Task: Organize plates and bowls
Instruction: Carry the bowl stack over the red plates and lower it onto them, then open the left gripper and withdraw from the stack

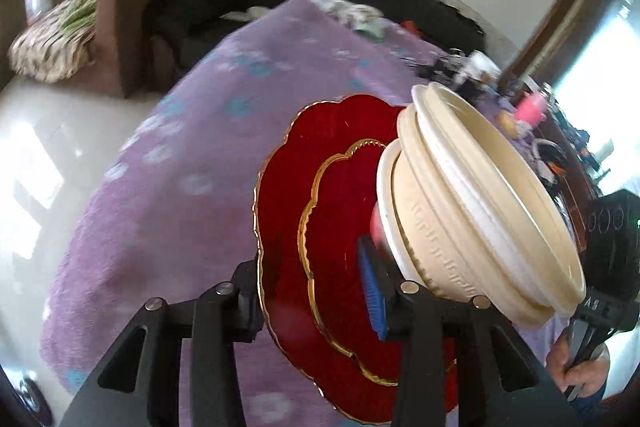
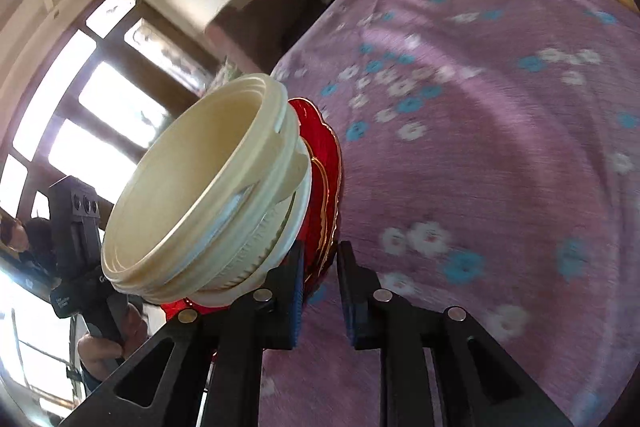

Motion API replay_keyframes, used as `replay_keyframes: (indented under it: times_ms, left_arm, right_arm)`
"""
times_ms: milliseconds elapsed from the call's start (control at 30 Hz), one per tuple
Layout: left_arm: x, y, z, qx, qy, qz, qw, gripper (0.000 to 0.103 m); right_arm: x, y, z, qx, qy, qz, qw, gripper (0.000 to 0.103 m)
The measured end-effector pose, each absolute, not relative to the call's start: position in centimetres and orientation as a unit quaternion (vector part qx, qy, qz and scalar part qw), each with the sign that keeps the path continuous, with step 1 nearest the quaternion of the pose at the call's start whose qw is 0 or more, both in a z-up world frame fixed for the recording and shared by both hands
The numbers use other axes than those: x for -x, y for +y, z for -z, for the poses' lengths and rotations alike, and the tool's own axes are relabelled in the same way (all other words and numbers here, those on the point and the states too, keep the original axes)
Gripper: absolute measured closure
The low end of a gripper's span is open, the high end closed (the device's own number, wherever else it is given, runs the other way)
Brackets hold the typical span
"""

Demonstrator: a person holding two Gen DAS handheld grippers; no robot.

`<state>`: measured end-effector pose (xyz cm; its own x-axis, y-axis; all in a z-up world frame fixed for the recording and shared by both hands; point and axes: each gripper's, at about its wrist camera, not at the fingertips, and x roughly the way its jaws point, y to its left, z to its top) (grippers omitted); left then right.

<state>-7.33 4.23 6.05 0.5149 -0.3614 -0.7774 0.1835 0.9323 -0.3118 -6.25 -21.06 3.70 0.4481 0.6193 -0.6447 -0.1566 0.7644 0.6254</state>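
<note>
Both grippers clamp the red plates' rim from opposite sides: left gripper, right gripper. The red plates are tilted above the purple-clothed counter, with the stacked cream bowls riding on them. Level the stack first, I judge, or the bowls slide.

You see a stack of red plates with scalloped, gold-trimmed rims, tilted steeply on edge above the purple flowered cloth. From the right wrist view the plates show edge-on, several gold rims packed close together. Against their upper face sit nested cream bowls, ribbed at the rim with an embossed band around the wall, tipped with the plates. Their open mouths face away from the plates, insides bare.
</note>
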Motion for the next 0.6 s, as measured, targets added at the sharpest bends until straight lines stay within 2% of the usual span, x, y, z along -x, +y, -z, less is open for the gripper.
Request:
replay_keyframes:
  times_ms: [133,367,600]
  left_arm:
    - [7.0,-1.4,-6.1,0.081,0.473,0.199,0.855,0.063]
    - [6.5,-11.4,-3.1,0.056,0.509,0.253,0.821,0.063]
    - [7.0,-13.6,-1.5,0.031,0.501,0.239,0.831,0.061]
  right_arm:
    - [8.7,-26.1,-4.3,-0.260,0.450,-0.209,0.829,0.082]
    - [13.3,-36.0,-3.6,-0.314,0.423,-0.131,0.840,0.082]
    - [14.8,-40.0,-0.7,-0.357,0.420,-0.118,0.826,0.080]
